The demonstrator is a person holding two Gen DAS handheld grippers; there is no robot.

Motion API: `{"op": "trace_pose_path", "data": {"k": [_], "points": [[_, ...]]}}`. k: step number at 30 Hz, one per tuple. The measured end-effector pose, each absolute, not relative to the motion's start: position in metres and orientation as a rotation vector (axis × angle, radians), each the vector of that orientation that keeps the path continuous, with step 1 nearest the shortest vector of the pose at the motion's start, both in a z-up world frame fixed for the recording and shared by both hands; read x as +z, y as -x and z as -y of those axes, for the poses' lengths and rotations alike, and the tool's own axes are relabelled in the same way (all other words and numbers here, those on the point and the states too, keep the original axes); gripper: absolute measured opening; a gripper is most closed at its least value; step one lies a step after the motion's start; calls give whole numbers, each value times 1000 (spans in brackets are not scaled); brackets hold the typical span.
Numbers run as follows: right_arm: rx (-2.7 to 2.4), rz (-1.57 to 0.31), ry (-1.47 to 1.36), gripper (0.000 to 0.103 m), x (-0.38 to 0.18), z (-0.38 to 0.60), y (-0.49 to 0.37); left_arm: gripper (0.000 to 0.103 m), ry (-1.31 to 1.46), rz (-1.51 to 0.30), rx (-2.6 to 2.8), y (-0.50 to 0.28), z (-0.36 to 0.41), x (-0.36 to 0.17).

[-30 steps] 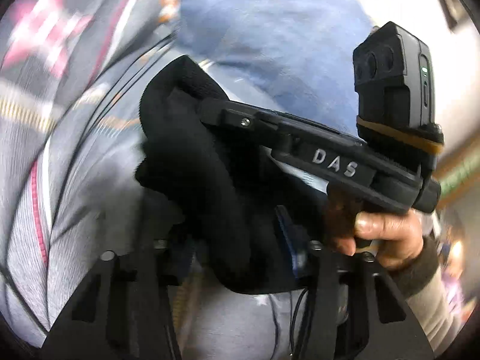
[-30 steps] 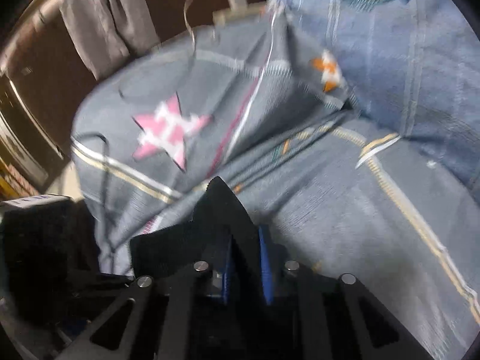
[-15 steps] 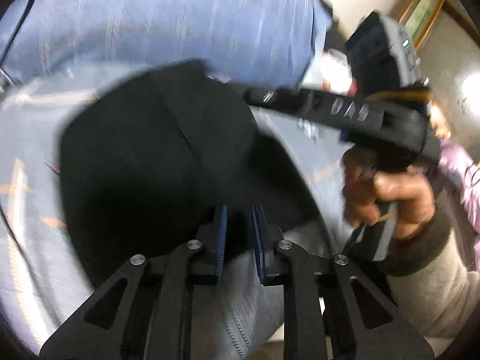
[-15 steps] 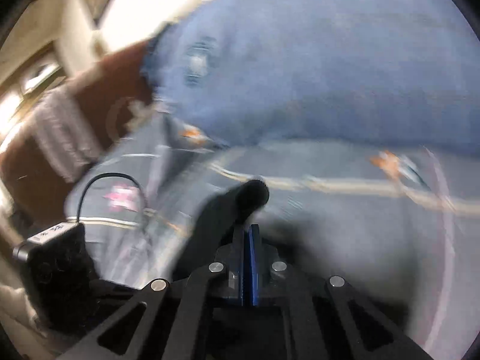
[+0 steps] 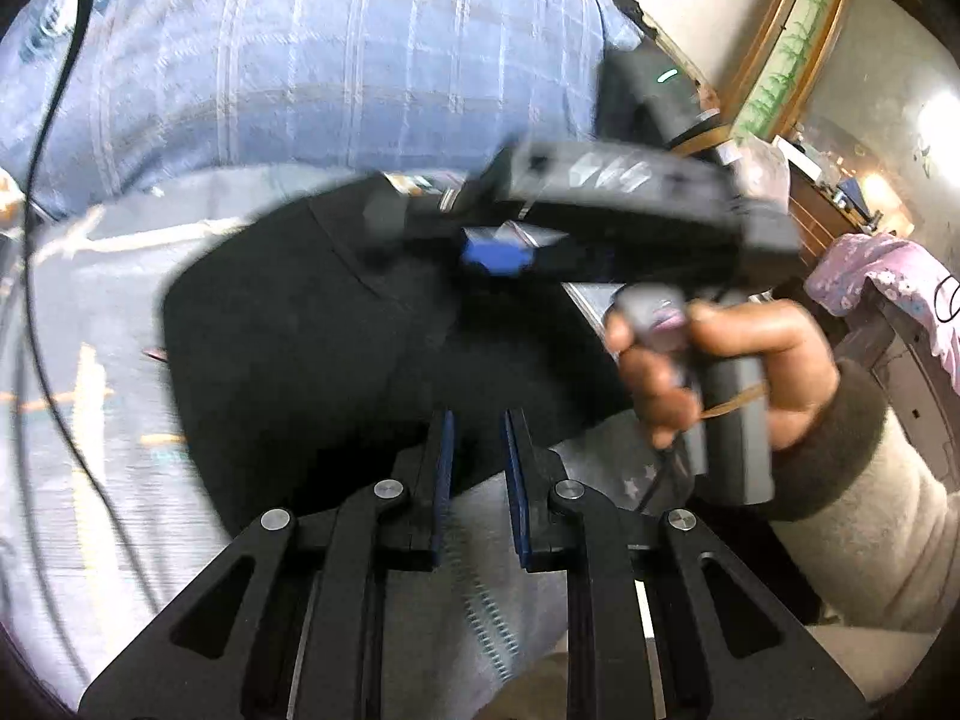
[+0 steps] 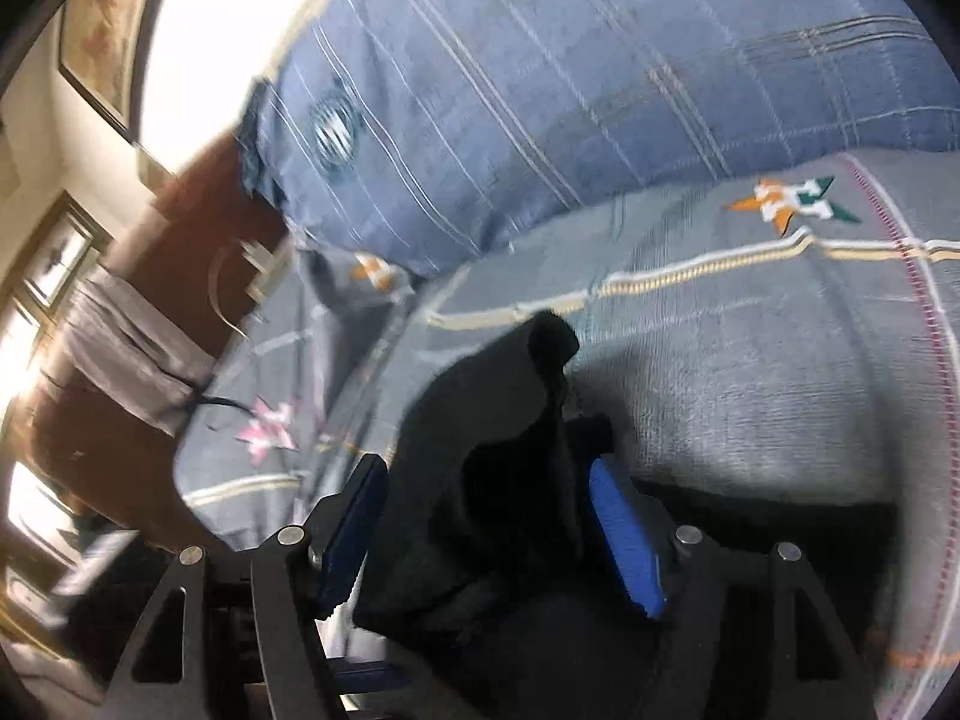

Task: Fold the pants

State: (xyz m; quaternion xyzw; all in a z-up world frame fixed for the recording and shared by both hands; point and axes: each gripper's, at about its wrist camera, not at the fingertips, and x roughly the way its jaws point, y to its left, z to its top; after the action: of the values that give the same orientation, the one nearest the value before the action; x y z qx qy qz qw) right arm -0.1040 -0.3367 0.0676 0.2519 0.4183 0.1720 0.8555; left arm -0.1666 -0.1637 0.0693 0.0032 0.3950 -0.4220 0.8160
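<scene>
The black pants (image 5: 312, 360) lie folded flat on the grey bedsheet (image 5: 90, 450) in the left wrist view. My left gripper (image 5: 477, 426) is open a little at their near edge, holding nothing. The right gripper's body (image 5: 630, 204), held by a hand (image 5: 720, 360), hovers blurred over the pants' far side. In the right wrist view my right gripper (image 6: 480, 504) is open wide, and a bunched fold of the pants (image 6: 498, 468) stands between its blue pads (image 6: 624, 534), loose.
A blue checked pillow (image 6: 570, 90) lies beyond the pants, also in the left wrist view (image 5: 300, 60). A black cable (image 5: 36, 240) runs down the left. A grey cloth (image 6: 126, 354) hangs on the brown headboard (image 6: 198, 240). Pink fabric (image 5: 882, 276) lies at right.
Both grippers let go of the pants. The right one opened wide from fully shut. The left one's jaws spread slightly. The pants now rest flat on the bed.
</scene>
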Motion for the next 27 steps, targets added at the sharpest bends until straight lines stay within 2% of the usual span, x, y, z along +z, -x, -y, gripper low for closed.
{"op": "trace_pose_path", "data": {"k": [1, 2, 3, 5, 6, 11, 13, 14, 15, 19, 27], "points": [[363, -885, -522, 67, 65, 335, 101, 16, 1, -827, -880, 166, 156, 74], [351, -870, -513, 53, 64, 331, 98, 16, 8, -821, -860, 164, 152, 76], [356, -848, -499, 30, 65, 328, 96, 16, 16, -819, -835, 160, 146, 78], [340, -829, -429, 15, 71, 320, 96, 16, 37, -825, -783, 151, 135, 78], [341, -814, -405, 12, 74, 318, 99, 16, 44, -833, -765, 149, 131, 77], [371, -693, -355, 10, 111, 315, 139, 16, 63, -807, -737, 137, 127, 88], [354, -646, -364, 10, 123, 323, 163, 28, 69, -775, -751, 137, 131, 99], [331, -626, -371, 10, 126, 330, 176, 47, 74, -763, -761, 137, 135, 103], [309, -620, -376, 10, 126, 335, 183, 61, 83, -752, -772, 137, 139, 106], [172, -628, -438, 10, 112, 370, 208, 62, 42, -738, -788, 131, 164, 104], [39, -703, -441, 10, 79, 399, 213, 62, -87, -830, -729, 114, 212, 62]]}}
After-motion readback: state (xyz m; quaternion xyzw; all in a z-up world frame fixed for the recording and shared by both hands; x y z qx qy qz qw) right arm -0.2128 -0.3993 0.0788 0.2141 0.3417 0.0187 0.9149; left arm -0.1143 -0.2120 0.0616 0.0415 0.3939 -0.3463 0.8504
